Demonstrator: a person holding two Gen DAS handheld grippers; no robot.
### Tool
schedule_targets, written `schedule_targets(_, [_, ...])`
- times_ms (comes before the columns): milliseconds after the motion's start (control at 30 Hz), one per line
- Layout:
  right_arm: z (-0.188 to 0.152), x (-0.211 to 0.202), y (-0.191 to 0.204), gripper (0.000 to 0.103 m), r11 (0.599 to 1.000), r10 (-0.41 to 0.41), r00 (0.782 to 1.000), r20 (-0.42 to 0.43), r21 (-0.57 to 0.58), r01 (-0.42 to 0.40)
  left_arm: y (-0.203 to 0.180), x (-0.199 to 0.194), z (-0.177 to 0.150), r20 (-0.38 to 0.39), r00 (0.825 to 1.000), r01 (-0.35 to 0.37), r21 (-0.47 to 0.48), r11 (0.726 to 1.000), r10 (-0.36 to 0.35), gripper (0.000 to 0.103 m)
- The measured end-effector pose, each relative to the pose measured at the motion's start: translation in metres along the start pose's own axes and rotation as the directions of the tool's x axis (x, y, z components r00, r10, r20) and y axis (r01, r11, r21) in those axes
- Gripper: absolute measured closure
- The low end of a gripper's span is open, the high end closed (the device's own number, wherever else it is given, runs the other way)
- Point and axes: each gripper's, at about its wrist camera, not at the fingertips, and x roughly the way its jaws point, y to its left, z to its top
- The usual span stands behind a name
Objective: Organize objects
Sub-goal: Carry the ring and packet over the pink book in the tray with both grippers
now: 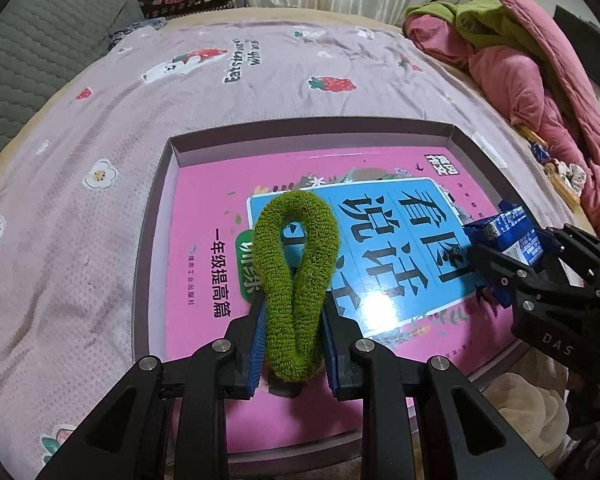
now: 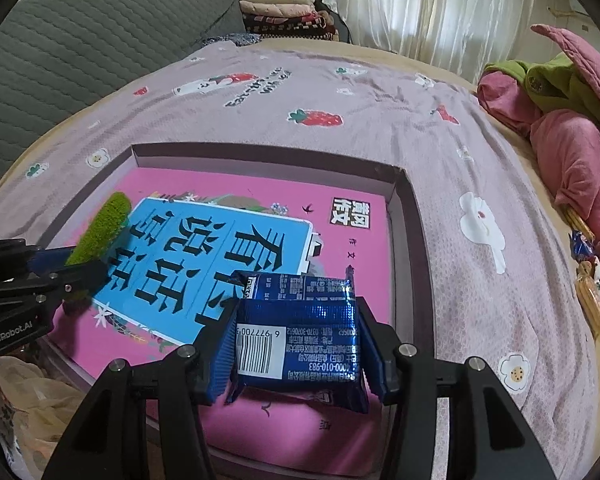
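Scrunchie (image 1: 296, 280) squeezed lengthwise, loop pointing away from left hand-held gripper (image 1: 294, 312).

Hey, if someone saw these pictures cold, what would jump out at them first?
Probably the fuzzy green hair tie pinched in the left gripper, hanging over the pink book in the shallow box. Beside it, the right gripper clamps a shiny blue snack packet.
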Motion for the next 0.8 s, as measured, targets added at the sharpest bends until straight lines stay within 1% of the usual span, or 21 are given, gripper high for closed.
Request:
schedule_targets(300, [-0.0004,0.0026,-0.0037,0.049,1.000,0.014,1.000,-0.008,0.018,-0.014,0.0013,0.0013,-0.0014,-0.005,1.000,0.001,0.001,1.000,-0.001,0.077])
schedule_targets(433, [0.0000,0.0022,-0.0051,0.049,0.999,0.019,1.000,-0.011,0.027,-0.019,0.0011,0.0015,-0.0012,-0.009,1.000,0.002,-0.005,1.000,-0.003,0.075])
schedule_targets(500, [-0.0005,0.0021,-0.0050,0.048,0.999,0.024,1.000,-0.011,0.028,-0.024,0.0009,0.0014,-0.0015,-0.006,1.000,-0.009,-0.001,1.000,0.009,0.075])
schedule_targets(633, [0.0001,0.0003,-0.0036,0.044,0.999,0.021,1.000,-0.004,0.029,-0.021,0.0008,0.0007,-0.0010,-0.002,1.000,-0.006,-0.001,1.000,0.006,0.074])
schedule_targets(800, [0.0006,-0.0020,-0.0053,0.043,0.999,0.019,1.000,0.002,0.033,-0.019,0.0028,-0.0003,-0.0005,0.000,1.000,-0.011,-0.003,1.000,0.011,0.074])
